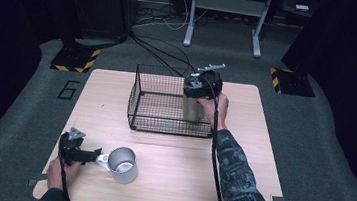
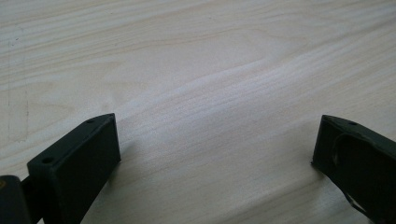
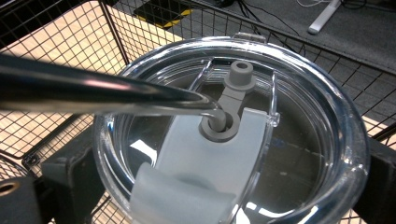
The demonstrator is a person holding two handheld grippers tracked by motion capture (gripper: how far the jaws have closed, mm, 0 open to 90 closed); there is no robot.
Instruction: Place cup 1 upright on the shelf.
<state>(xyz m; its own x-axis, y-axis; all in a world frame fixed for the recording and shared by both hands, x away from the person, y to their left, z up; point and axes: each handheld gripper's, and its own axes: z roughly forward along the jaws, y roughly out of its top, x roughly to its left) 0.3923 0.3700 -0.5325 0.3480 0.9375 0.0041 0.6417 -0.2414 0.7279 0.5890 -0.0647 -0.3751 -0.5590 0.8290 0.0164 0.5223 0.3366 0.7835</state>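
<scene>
While the right tool [image 1: 198, 93] stands over the near right corner of the wire basket [image 1: 142, 98], its jaws are clamped on a steel tumbler [image 1: 193, 109], one black jaw on each flank just under the rim, as the right gripper view shows. The tumbler stands upright, its long axis vertical, and carries a clear lid [image 3: 327, 112] with a grey slider; a metal straw [image 3: 93, 91] passes through the grey grommet [image 3: 219, 126] in the lid and leans away to the left of that view. From the high view the tumbler sits inside the basket against its right wall; whether its base rests on the mesh floor cannot be determined. The controlling relation is therefore vertical: tool directly above and around the tumbler, basket wall close on the right and front, so any travel other than straight up or down risks fouling the wire.

The left tool [image 1: 96, 156] lies low at the near left of the tabletop [image 1: 241, 152], jaws spread wide and holding nothing, with bare wood between them in the left gripper view. Just beyond its tips stands a second steel mug [image 1: 123, 164], open-topped, its handle turned toward that tool. It is well apart from the basket. The left hand is clearly the nearer to this mug, with nothing between them.
</scene>
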